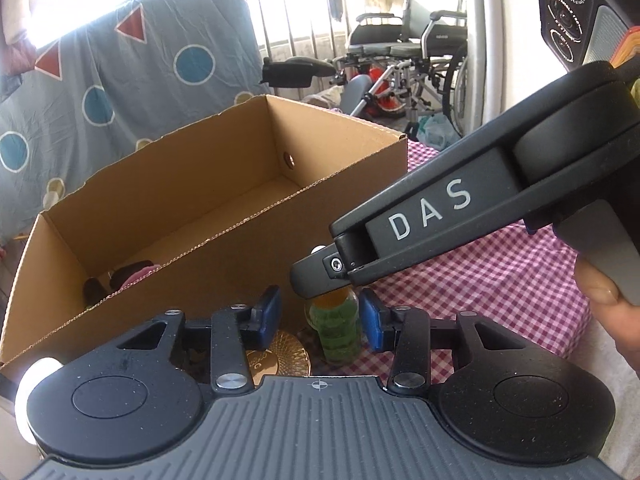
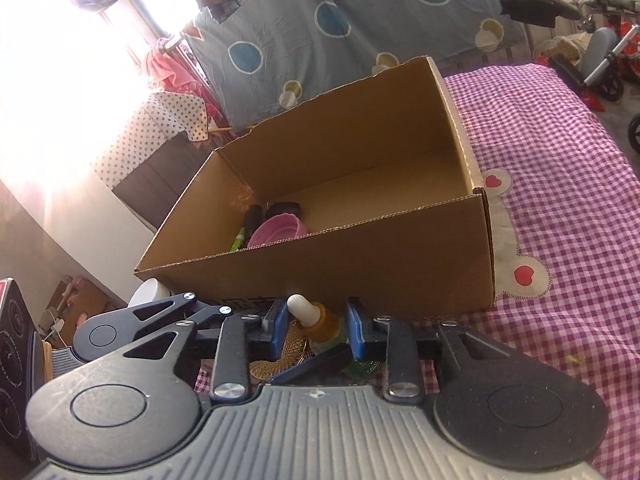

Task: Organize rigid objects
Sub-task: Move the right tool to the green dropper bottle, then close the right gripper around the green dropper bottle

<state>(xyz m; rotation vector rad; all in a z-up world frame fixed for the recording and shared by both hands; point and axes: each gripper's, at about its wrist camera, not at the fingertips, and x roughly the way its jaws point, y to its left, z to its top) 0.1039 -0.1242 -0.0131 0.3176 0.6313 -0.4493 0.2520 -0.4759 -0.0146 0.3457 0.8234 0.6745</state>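
dropper bottle (image 1: 335,328) stands upright on the checked bedspread (image 2: 560,184), just beside the near wall of the cardboard box (image 2: 360,264), with its green body low, an amber neck above and a white rubber bulb (image 2: 298,305) at the top. its long axis runs nearly vertical, tipped a little toward 11 o'clock in the right wrist view. both tools meet on it from different sides. left gripper (image 1: 320,318) has the bottle body between its blue pads, which stand a little apart; the right pad (image 1: 370,320) sits close against the green body, while a gap shows on the left pad's side, so i judge it not yet clamped. right gripper (image 2: 314,330) reaches in from 3 o'clock in the left view, over the bottle's top, and in its own view the neck sits between its jaws at 12 o'clock; whether those pads press on it i cannot tell, since a dark finger of the other tool crosses in front. a gold round tin (image 1: 280,356) lies at 8 o'clock of the bottle, touching or nearly so. inside the box, at its left end, sit a pink bowl (image 2: 278,232) and a dark item. the next move probably turns on lifting straight up along the bottle's axis, then over the near wall at 12 o'clock.
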